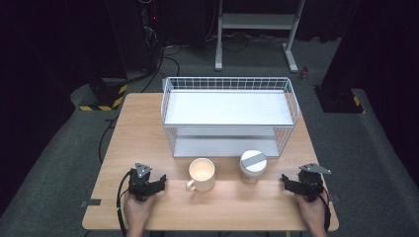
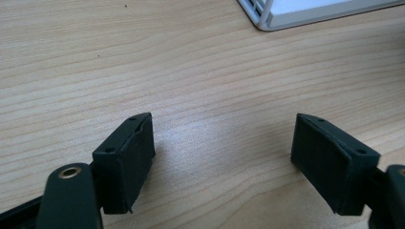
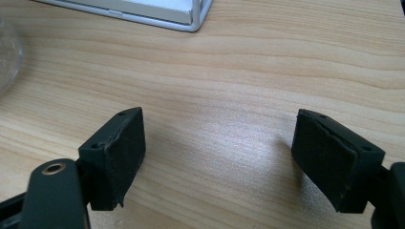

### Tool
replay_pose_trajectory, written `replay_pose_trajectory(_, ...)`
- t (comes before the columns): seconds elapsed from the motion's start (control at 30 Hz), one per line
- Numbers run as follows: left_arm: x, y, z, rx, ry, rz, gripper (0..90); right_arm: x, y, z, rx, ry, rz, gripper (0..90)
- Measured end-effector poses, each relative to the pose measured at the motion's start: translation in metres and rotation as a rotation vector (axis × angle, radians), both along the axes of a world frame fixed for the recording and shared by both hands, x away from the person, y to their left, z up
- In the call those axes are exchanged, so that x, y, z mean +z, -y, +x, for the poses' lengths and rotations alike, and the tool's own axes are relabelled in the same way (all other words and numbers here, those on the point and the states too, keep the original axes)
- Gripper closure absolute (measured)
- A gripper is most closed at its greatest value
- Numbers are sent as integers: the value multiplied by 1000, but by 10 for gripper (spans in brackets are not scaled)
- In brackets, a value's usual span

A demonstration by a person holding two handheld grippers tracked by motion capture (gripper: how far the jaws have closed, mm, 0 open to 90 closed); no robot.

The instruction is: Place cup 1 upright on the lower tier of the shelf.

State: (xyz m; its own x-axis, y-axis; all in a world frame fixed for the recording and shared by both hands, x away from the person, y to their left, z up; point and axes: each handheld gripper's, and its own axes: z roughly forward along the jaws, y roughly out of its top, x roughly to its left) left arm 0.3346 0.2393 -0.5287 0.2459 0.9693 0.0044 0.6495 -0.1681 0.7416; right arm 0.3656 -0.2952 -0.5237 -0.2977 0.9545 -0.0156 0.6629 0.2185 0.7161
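Note:
A cream mug (image 1: pixel 201 174) with its handle toward the front left stands near the table's front middle. Right of it is a white jar (image 1: pixel 253 166) with a grey strip across its lid. My left gripper (image 1: pixel 153 181) rests low over the table to the left of the mug, apart from it. In the left gripper view the left gripper (image 2: pixel 222 138) is open over bare wood. My right gripper (image 1: pixel 294 183) sits to the right of the jar, apart from it. In the right gripper view the right gripper (image 3: pixel 219 136) is open, with nothing between its jaws.
A white two-tier wire rack (image 1: pixel 228 89) stands at the back middle of the wooden table (image 1: pixel 143 128); its base corner (image 2: pixel 267 19) (image 3: pixel 191 19) shows ahead of each gripper. A pale rounded shape (image 3: pixel 7 57) sits at the left edge of the right gripper view.

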Motion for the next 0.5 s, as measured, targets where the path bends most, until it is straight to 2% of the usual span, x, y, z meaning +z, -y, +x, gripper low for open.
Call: replay_pose_trajectory(0.5, 0, 0, 0, 0, 0, -1, 230, 0, 0, 0, 4, -2, 0, 171)
